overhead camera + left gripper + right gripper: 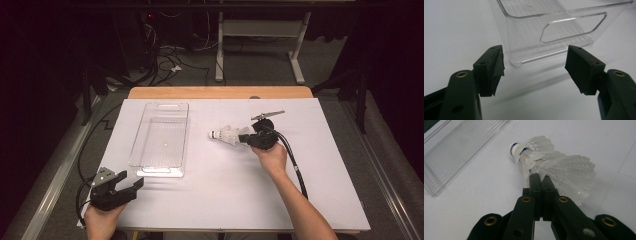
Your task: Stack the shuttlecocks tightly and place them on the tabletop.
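We see the right claw (248, 137) with its jaws pressed together on the feather skirt of a white shuttlecock (227, 135). In the right gripper view this claw (540, 178) pinches the near edge of the skirt, and the shuttlecock (554, 165) stretches away from it, its cork tip with a blue band pointing ahead and slightly left. Whether the shuttlecock rests on the bench (225, 185) or hangs just above it, we cannot tell. The hand (271, 157) that grips this claw sits just behind it, and a black cable (295, 165) trails back along the forearm.

Beyond the shuttlecock's tip, farther from the right claw, lies a clear plastic tray (162, 137), long and rectangular with handle cut-outs at both short ends; nothing lies in it.

The left claw (131, 186) hovers near the front left corner of the bench with its jaws wide apart and nothing between them. In the left gripper view the tray (554, 32) stands just ahead of this claw (534, 67), its near short wall with the handle slot facing it, a strip of bare white surface between them.
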`<state>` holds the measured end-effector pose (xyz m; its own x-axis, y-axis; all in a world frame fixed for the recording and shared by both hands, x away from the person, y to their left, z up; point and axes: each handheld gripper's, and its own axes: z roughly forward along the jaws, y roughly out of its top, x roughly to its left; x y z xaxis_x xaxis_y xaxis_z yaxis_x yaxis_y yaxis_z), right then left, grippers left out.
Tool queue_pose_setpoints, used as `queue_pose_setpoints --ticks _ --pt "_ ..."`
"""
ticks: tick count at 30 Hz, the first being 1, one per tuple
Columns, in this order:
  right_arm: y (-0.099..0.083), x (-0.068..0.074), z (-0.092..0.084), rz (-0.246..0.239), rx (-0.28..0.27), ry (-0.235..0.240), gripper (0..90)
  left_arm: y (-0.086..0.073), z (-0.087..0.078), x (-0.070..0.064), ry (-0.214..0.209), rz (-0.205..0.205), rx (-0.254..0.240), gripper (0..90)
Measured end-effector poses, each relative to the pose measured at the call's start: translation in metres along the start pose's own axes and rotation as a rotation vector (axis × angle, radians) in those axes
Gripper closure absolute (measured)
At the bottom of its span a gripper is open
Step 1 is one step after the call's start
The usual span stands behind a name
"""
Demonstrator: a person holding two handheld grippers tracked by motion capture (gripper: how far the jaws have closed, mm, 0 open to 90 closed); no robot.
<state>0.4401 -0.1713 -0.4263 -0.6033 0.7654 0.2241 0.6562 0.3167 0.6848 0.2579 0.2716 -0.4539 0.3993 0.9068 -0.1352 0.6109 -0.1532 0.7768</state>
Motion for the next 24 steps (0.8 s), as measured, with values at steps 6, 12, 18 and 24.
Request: queue_pose_setpoints --ticks 6,12,18,24 --pt "-0.0002 -0.0008 0.0033 0.004 -0.005 0.009 90.0 0.0001 0.0001 0.0000 0.000 0.001 0.000 32.2" --pt "-0.0003 0.0013 0.0059 0.002 -0.011 0.018 90.0 0.0001 0.0001 0.0000 0.000 0.001 0.000 32.2" --pt "0.0004 0.0028 0.0081 -0.003 -0.016 0.026 90.0 0.0001 0.0001 0.0001 0.000 0.001 0.000 32.2" --pt "0.0010 0.0038 0.0093 -0.002 -0.023 0.033 90.0 0.0002 0.0001 0.0000 0.000 0.003 0.001 32.2"
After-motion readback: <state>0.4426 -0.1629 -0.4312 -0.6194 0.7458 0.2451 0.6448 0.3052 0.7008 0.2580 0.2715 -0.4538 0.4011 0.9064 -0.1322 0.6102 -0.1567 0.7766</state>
